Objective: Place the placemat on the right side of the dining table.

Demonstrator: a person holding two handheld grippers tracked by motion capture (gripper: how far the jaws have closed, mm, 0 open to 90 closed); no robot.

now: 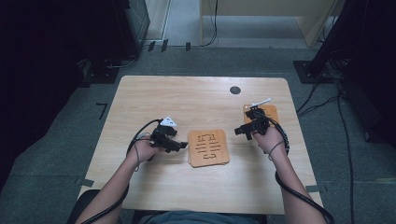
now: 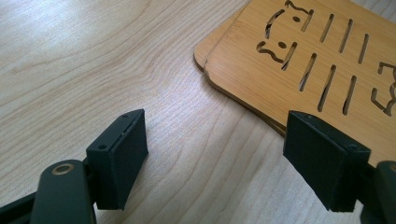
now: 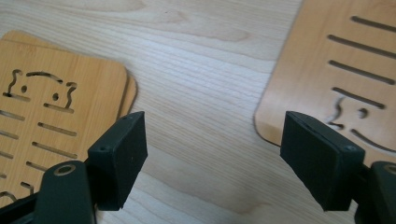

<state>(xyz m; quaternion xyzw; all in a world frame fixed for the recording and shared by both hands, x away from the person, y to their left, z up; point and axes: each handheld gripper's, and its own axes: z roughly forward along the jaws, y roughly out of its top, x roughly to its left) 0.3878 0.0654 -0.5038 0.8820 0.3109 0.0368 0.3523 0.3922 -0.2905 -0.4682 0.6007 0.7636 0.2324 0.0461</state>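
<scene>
While both my grippers hang with jaws wide and empty, my left gripper (image 2: 215,154) could pinch two stacked boards (image 2: 303,56) together beside its right jaw.

Stacked bamboo coasters (image 1: 208,148) with cut-out slots, flat on the table, just right of the left claw (image 1: 183,145). Single matching coaster (image 1: 268,112) flat, partly under the right claw (image 1: 241,132).

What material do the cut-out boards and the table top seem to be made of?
The stacked boards look like bamboo or thin wood: warm orange-brown, fine straight grain, matte finish, clean cut-out slots. The single board by the right gripper looks the same. The table looks like pale wood or a wood-pattern laminate, with broad wavy grain and a slight sheen; which one is unclear.
</scene>
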